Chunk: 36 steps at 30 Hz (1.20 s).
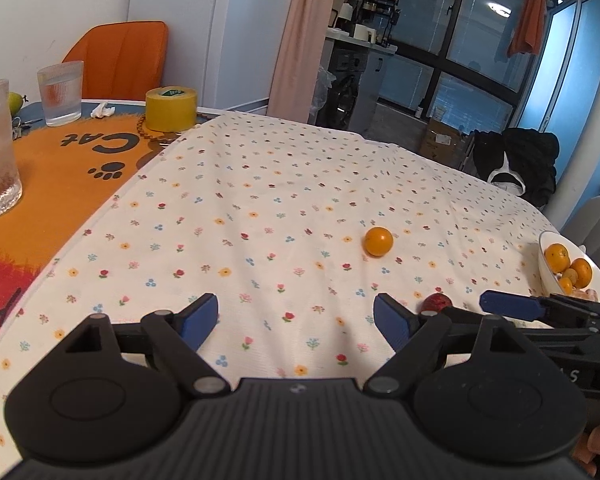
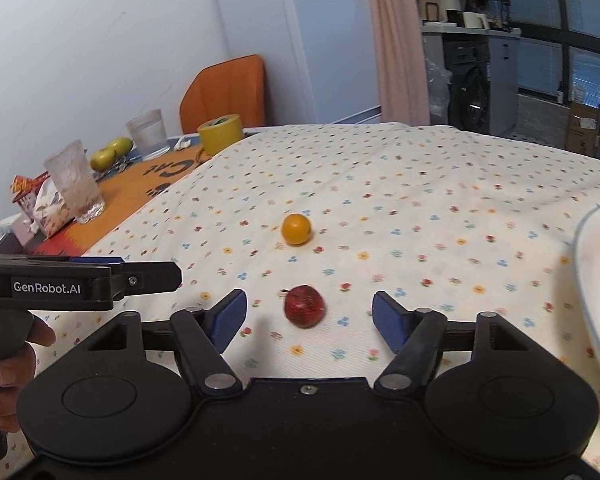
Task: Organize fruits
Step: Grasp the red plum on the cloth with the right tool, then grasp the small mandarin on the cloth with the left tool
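So the right gripper (image 2: 306, 320) was parked low over the bench (image 2: 400, 184), jaws spread wide with nothing held, and the small red fruit (image 2: 304, 306) was sat on the flowered cloth right in the gap between the two blue pads, touched by neither. The little orange fruit (image 2: 296, 229) was left further out on the cloth, well apart from it. The white bowl (image 1: 546, 268) with a few orange ones already in it was seen off at the right edge. The left gripper (image 1: 296, 320) was also held wide open and empty, off to the left of the red one.

Handling-wise, the red fruit would probably be light, round and a bit smooth, so rolling could be expected. It'd best be pinched across its widest middle, gently, since bruising seemed likely if it was squeezed hard.
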Each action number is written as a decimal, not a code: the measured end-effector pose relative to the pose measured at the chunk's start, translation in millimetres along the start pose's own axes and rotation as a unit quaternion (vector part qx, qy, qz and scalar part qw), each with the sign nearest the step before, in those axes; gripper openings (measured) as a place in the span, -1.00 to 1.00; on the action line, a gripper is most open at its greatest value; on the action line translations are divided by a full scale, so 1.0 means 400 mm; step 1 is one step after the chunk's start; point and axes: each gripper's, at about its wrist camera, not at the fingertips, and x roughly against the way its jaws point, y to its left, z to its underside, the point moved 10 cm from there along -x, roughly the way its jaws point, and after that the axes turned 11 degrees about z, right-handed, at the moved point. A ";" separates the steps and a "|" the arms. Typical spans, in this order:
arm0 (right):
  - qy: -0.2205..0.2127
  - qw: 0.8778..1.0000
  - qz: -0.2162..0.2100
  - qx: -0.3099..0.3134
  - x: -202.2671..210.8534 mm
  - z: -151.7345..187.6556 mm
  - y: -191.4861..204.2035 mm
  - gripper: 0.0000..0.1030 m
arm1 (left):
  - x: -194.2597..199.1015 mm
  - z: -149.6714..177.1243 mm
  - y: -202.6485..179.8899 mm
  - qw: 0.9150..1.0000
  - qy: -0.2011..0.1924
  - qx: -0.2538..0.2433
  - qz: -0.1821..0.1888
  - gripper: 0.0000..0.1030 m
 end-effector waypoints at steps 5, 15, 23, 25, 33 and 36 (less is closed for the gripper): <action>0.015 1.000 -0.005 0.010 -0.027 0.005 0.022 -0.05 | -0.007 -0.004 0.012 1.000 0.001 0.006 0.001 0.62; 0.017 1.000 -0.004 0.025 -0.039 0.007 0.026 -0.55 | -0.033 -0.010 -0.002 1.000 0.007 0.001 0.007 0.62; 0.011 1.000 0.007 0.017 -0.028 -0.005 -0.012 -0.55 | -0.070 -0.017 -0.041 1.000 0.015 -0.013 0.017 0.62; 0.009 1.000 0.009 0.014 -0.023 -0.009 -0.027 -0.55 | -0.083 -0.020 -0.052 1.000 0.018 -0.017 0.019 0.62; 0.004 1.000 0.024 0.002 -0.021 -0.024 -0.087 -0.55 | -0.137 -0.039 -0.099 0.999 0.019 -0.036 0.025 0.62; 0.003 1.000 0.029 -0.005 -0.020 -0.031 -0.110 -0.55 | -0.158 -0.051 -0.112 0.999 0.020 -0.041 0.024 0.62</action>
